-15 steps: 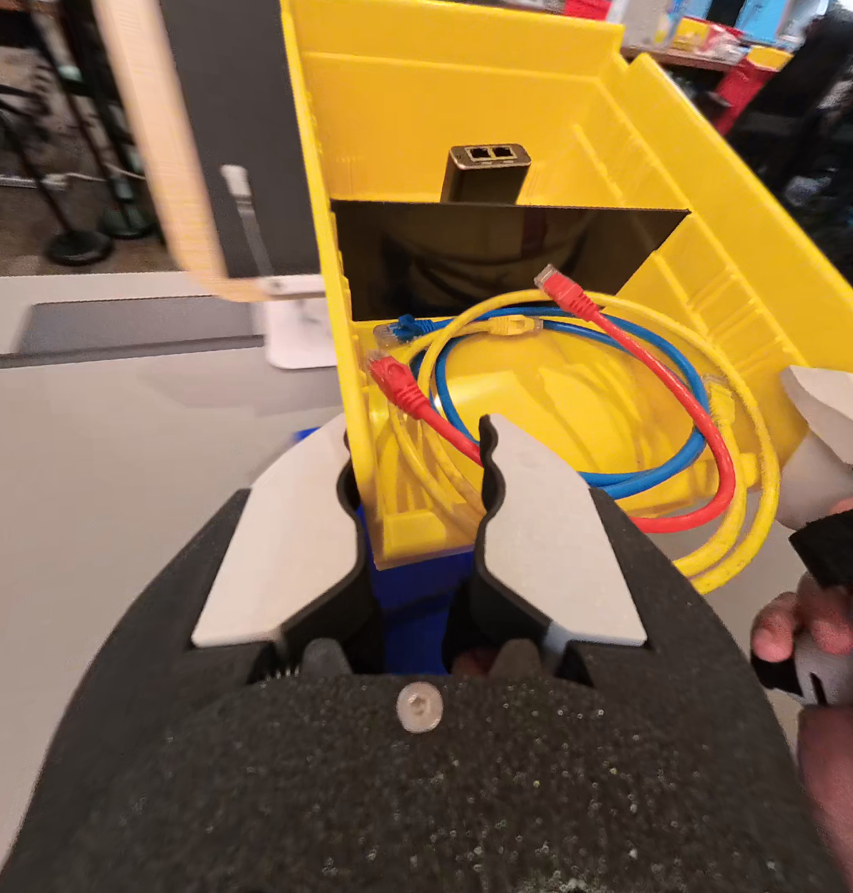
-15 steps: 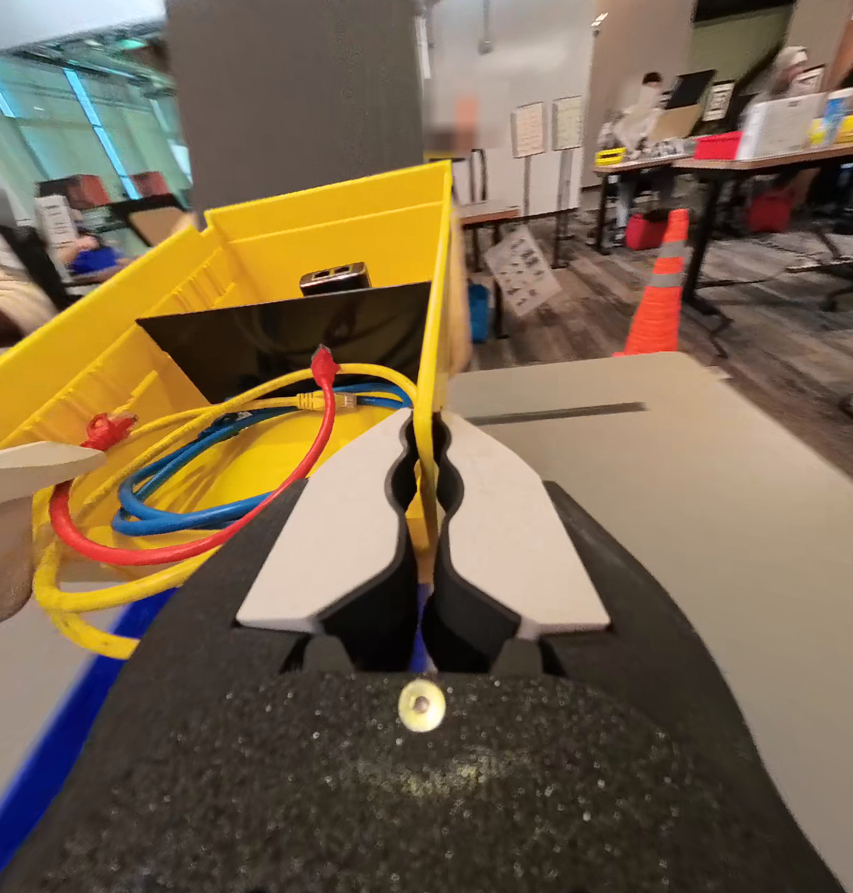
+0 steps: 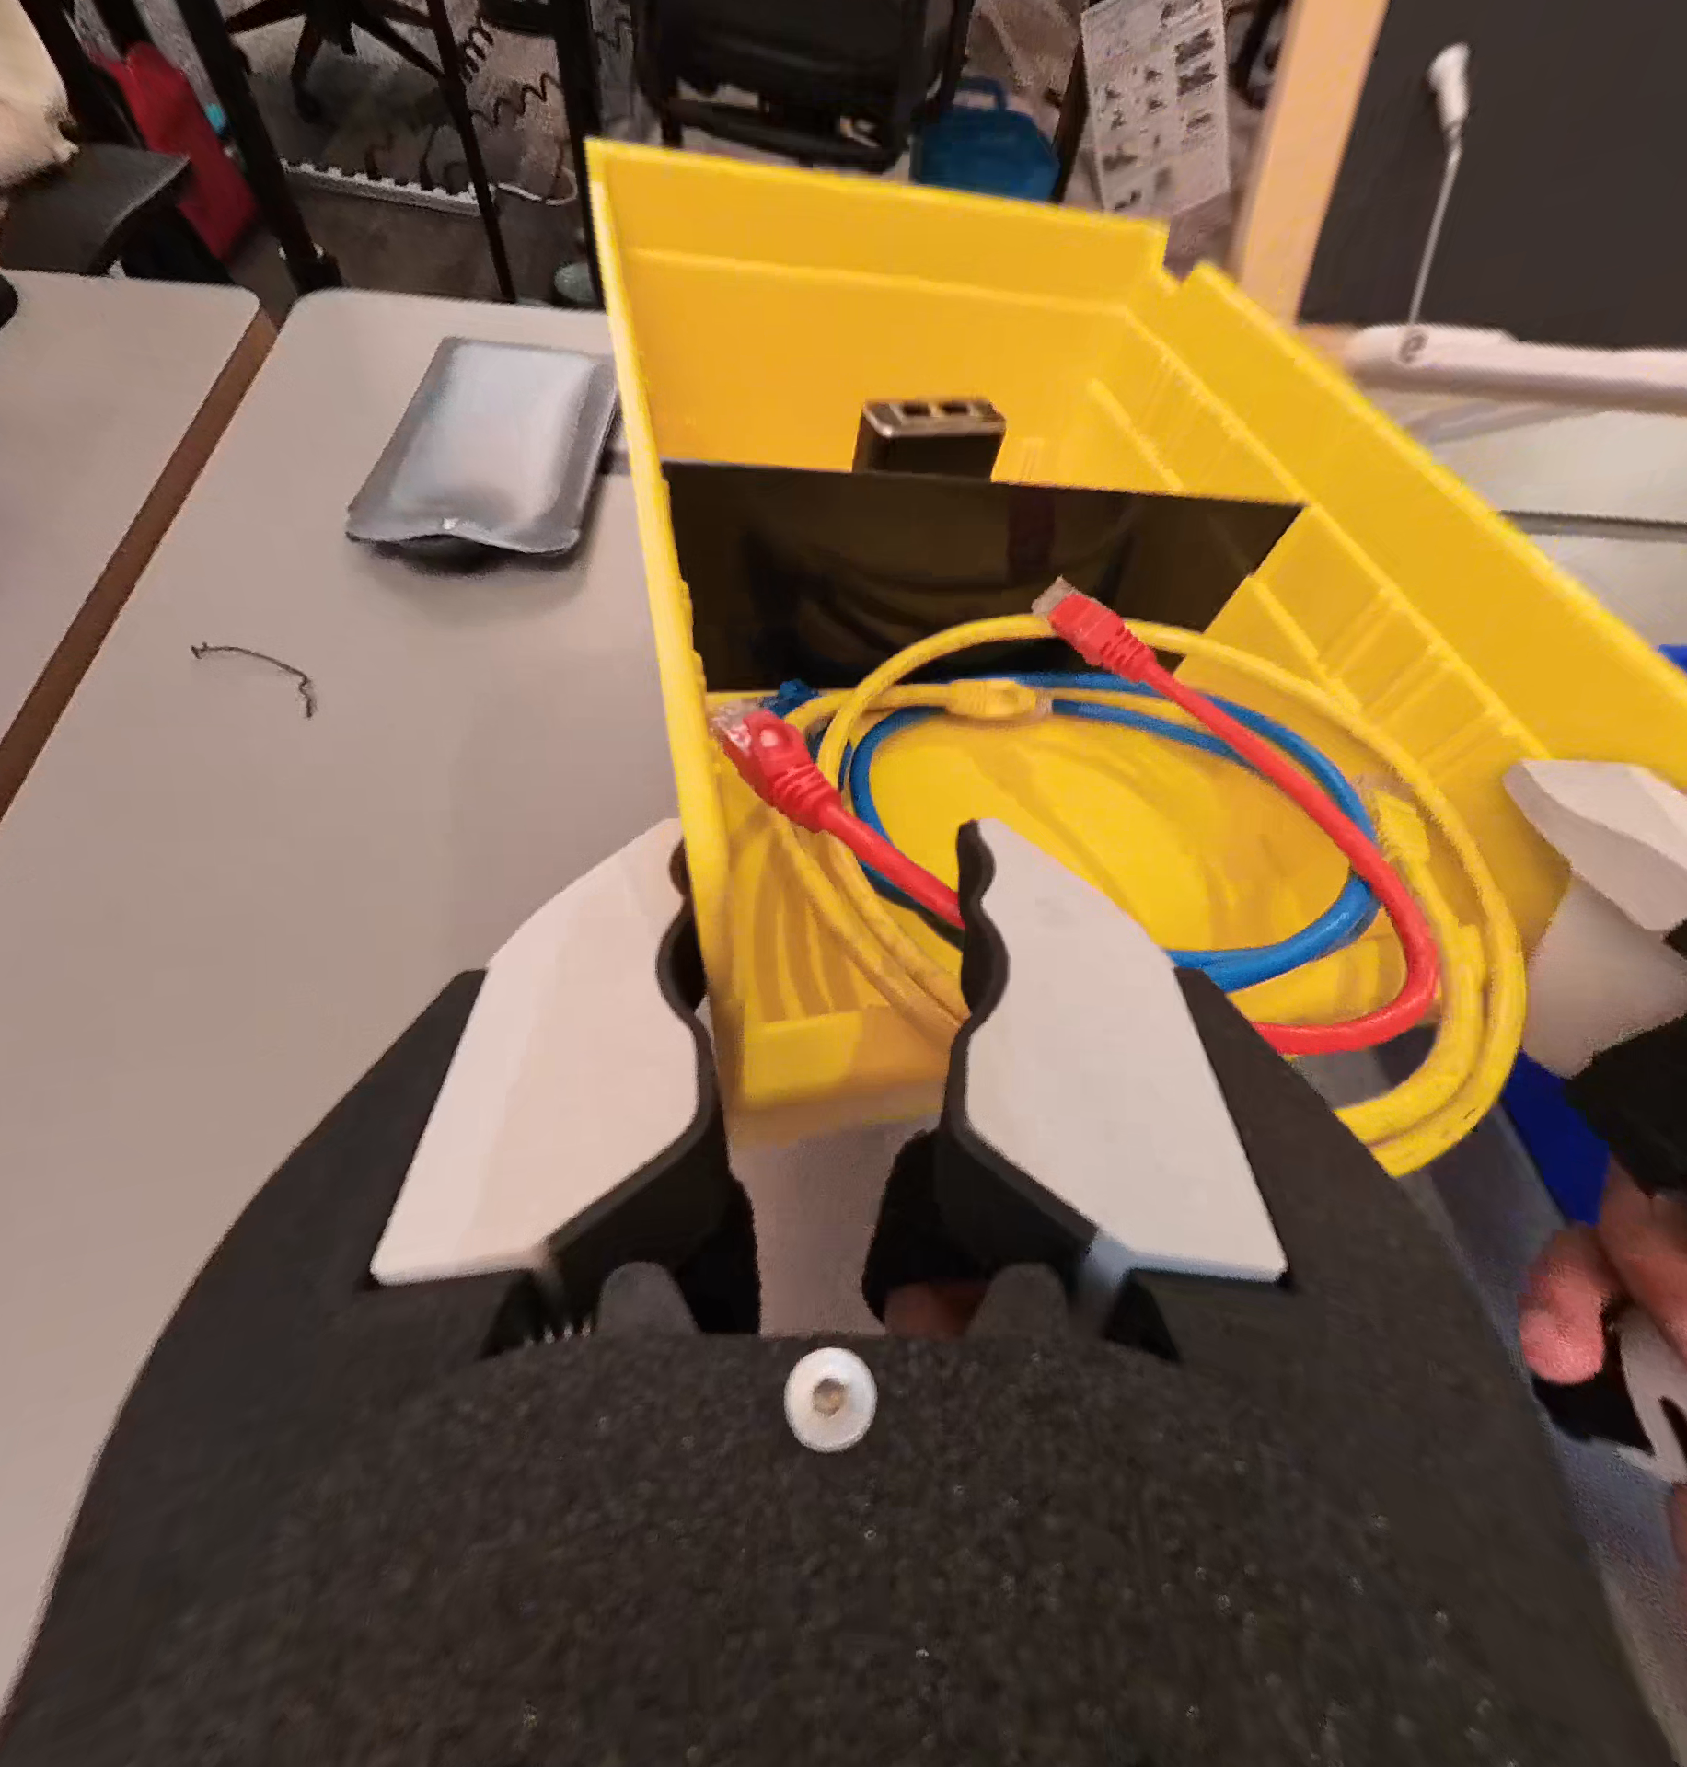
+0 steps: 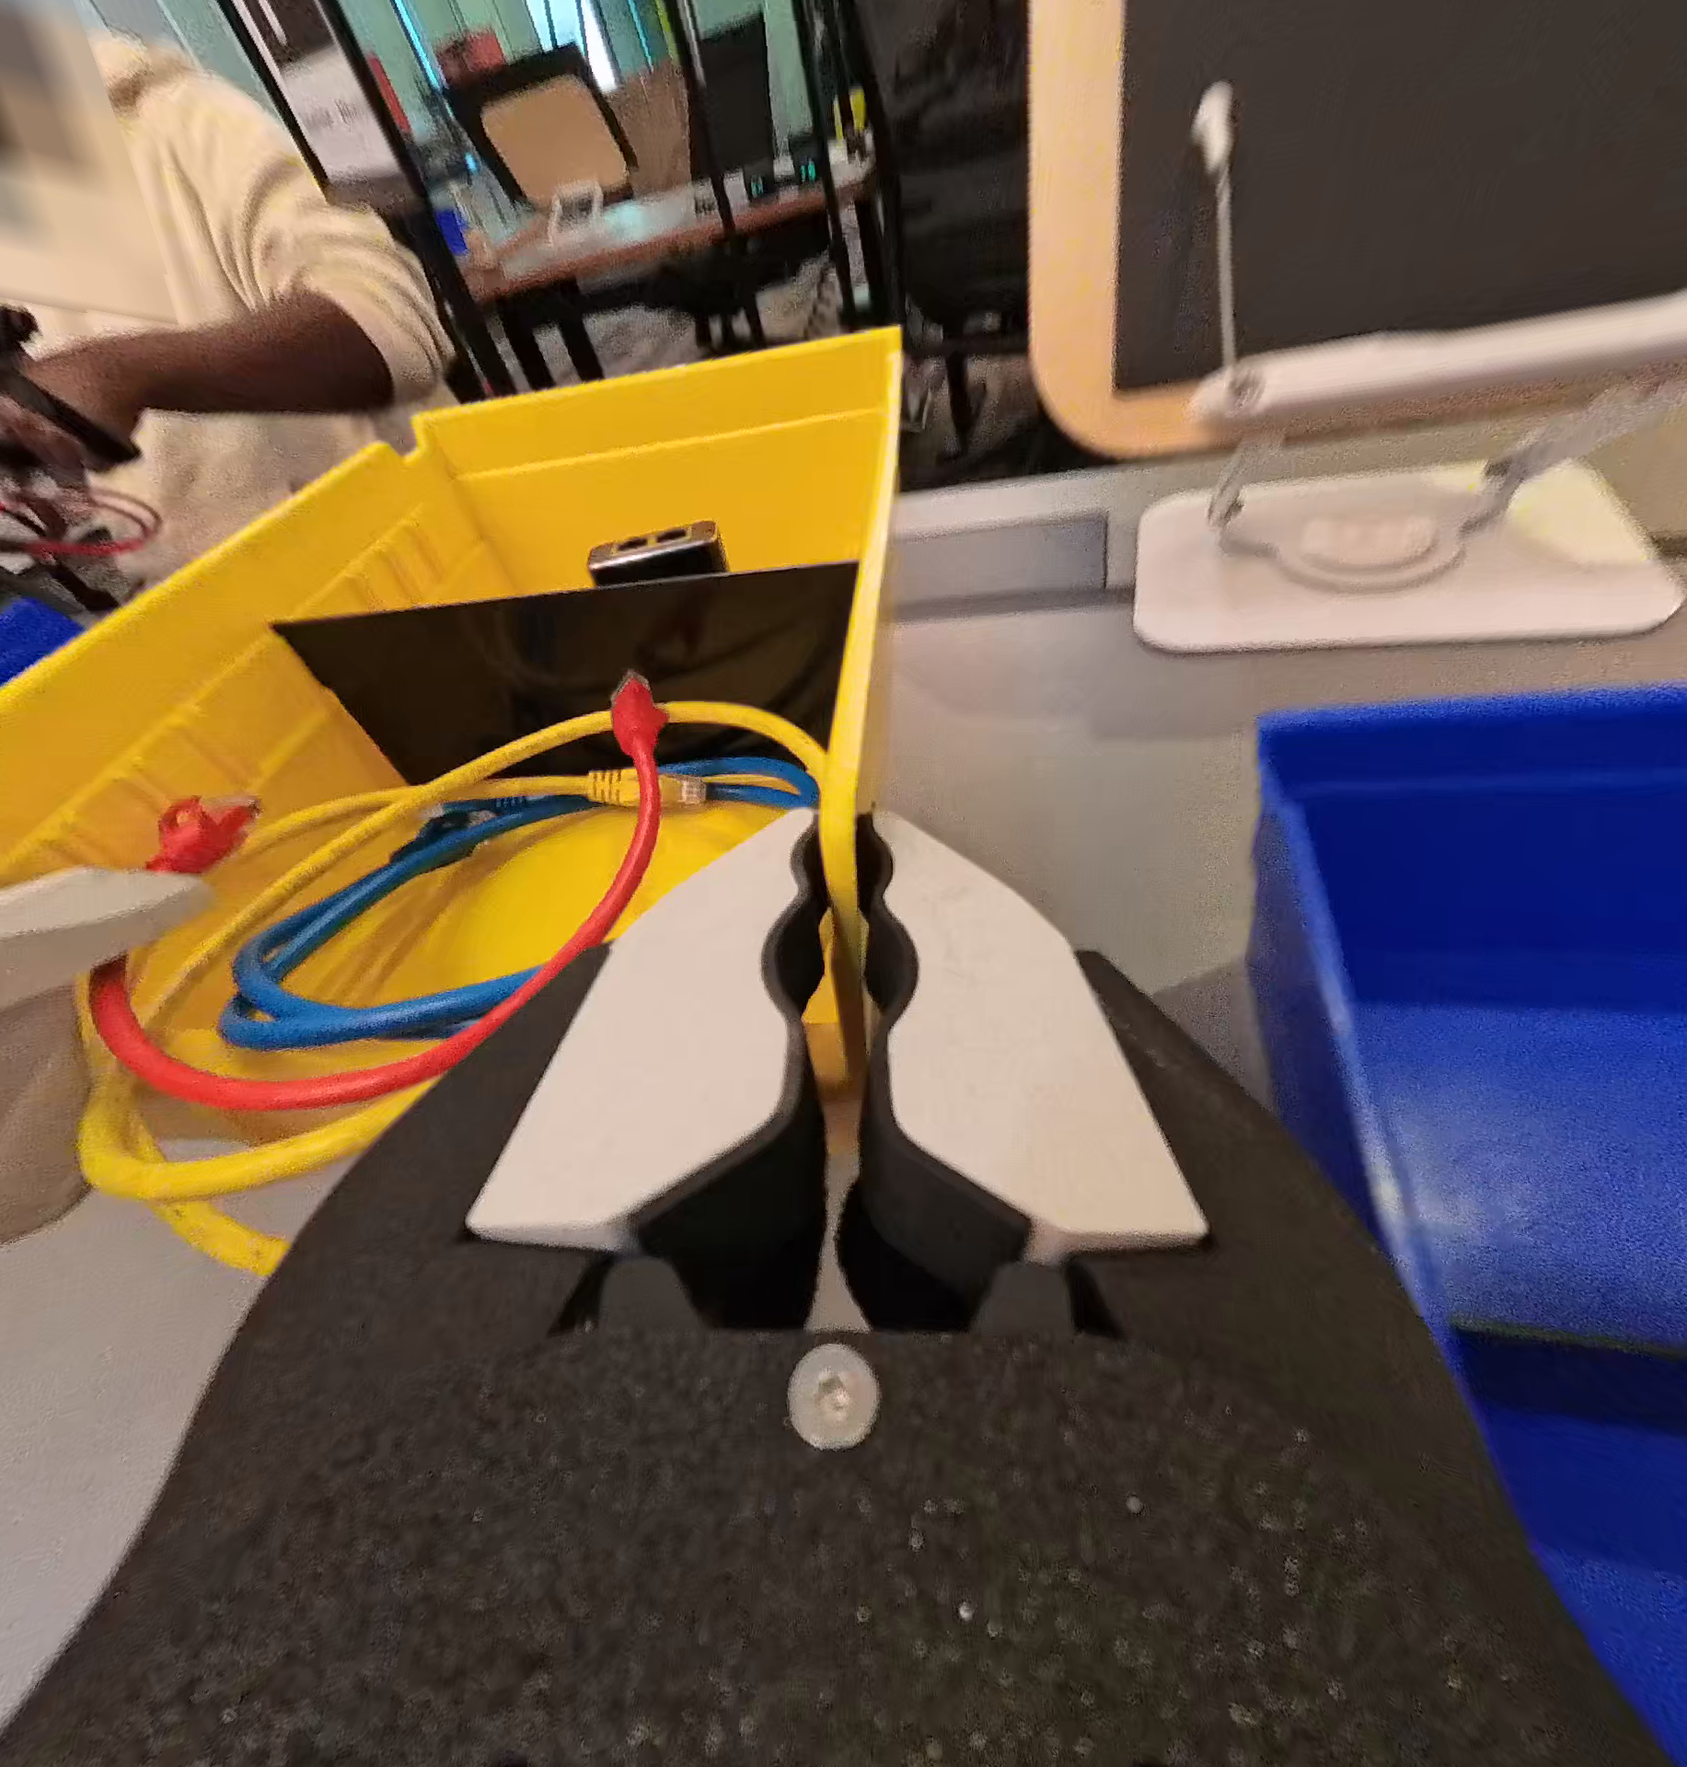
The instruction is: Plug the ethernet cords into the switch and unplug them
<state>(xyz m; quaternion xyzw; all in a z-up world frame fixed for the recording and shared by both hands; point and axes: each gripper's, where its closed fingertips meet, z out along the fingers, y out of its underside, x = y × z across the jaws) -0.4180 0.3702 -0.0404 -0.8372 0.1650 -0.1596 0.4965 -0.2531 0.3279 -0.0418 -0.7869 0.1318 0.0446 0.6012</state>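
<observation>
My left gripper (image 3: pixel 825 851) straddles the near left wall of the yellow plastic bin (image 3: pixel 877 316), jaws apart with a clear gap, nothing clamped. My right gripper (image 4: pixel 836 841) is pinched tight on the bin's thin right wall. Bin is ribbed, glossy, hard plastic with a shiny black divider (image 3: pixel 963 564). Coiled red cord (image 3: pixel 1384 918), blue cord (image 3: pixel 1298 947) and yellow cord (image 3: pixel 1480 1004) lie in the front compartment, all unplugged. Small dark metal switch (image 3: pixel 930 435), two ports, sits behind the divider. No legible writing.
</observation>
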